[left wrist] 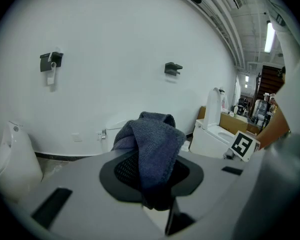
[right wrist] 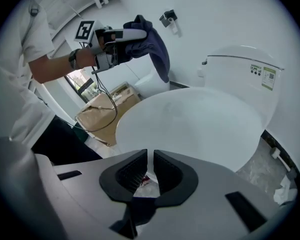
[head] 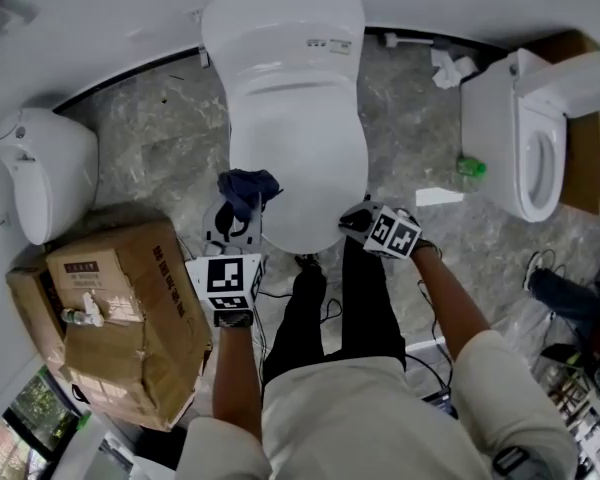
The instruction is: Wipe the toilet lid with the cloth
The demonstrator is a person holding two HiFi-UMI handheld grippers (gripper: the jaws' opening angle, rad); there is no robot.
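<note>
Left claw [head: 238, 220] clamps the cloth [head: 248, 188] at the lid's [head: 295, 158] edge; right claw [right wrist: 149, 171] narrow, closing on nothing.

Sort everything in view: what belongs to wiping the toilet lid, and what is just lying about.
Job: cloth, held in the left gripper; toilet lid, closed; right gripper, fingers closing on nothing.
Lying about: cardboard box; second toilet; green bottle on the floor; crumpled paper by the wall.
</note>
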